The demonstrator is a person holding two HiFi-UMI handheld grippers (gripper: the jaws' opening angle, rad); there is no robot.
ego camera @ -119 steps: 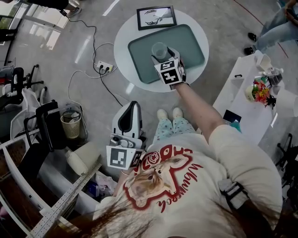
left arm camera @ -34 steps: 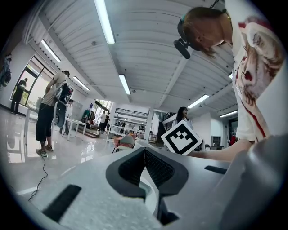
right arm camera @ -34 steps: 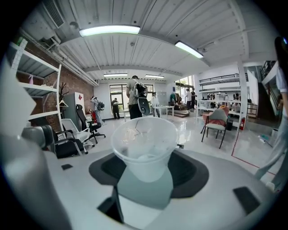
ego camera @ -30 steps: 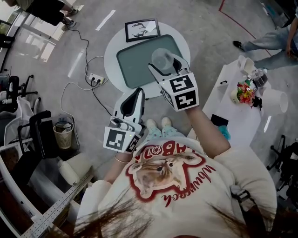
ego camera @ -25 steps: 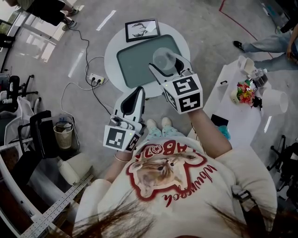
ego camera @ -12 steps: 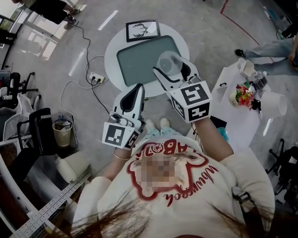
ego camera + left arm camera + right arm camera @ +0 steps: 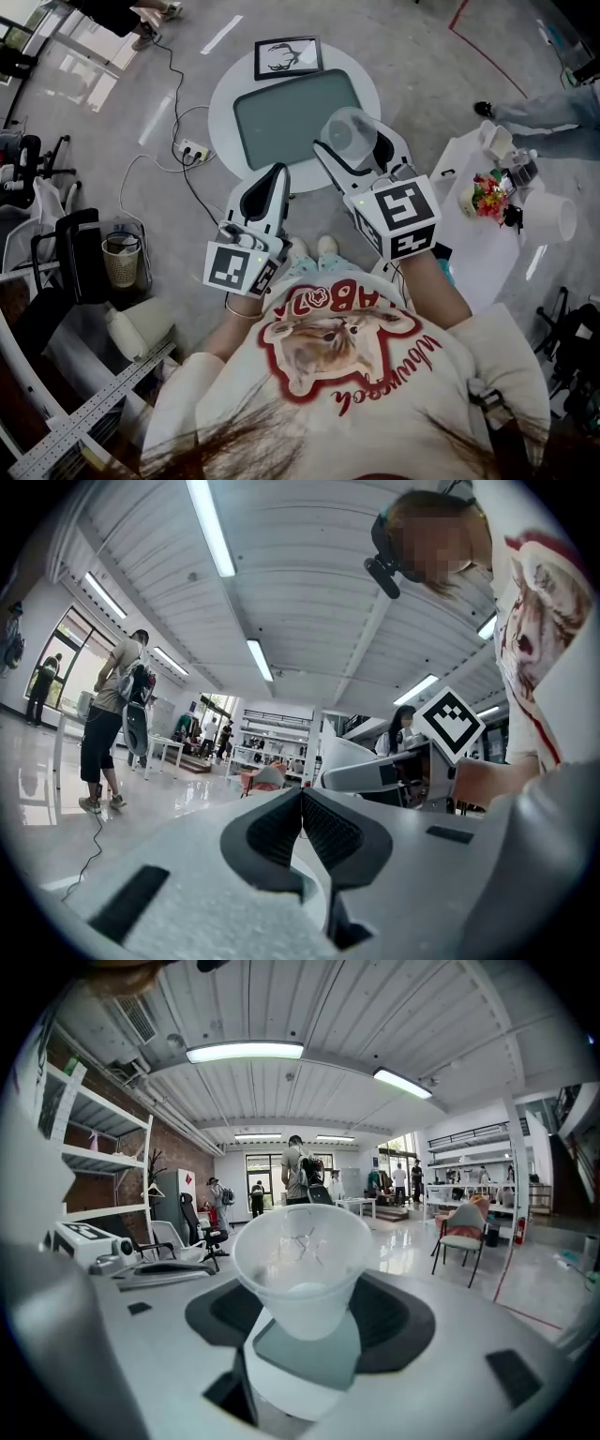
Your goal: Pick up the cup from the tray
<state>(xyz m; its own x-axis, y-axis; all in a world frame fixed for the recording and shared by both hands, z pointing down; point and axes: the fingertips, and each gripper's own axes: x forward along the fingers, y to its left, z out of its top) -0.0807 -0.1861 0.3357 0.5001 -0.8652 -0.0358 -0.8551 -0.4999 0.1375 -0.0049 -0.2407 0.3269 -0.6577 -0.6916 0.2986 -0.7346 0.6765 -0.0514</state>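
Note:
A clear plastic cup (image 7: 349,129) (image 7: 302,1267) is held in my right gripper (image 7: 357,147) (image 7: 309,1321), lifted well above the floor and to the right of the grey-green tray (image 7: 292,114). The cup's mouth faces the right gripper view and its base sits between the dark pads (image 7: 392,1324). The bare tray lies on a round white table (image 7: 228,94), also seen small below the cup as the tray (image 7: 309,1358). My left gripper (image 7: 273,178) (image 7: 302,825) is shut with nothing in it, raised near the table's front edge and pointing up into the room.
A framed picture (image 7: 288,55) lies at the table's far edge. A power strip (image 7: 192,148) and cables lie on the floor at left. A white side table (image 7: 487,202) with flowers and cups stands at right. A person's legs (image 7: 553,108) show at far right.
The right gripper has lifted the cup off the tray and drawn it up and to the right, toward me. The left gripper has risen from my side to the table's front edge.

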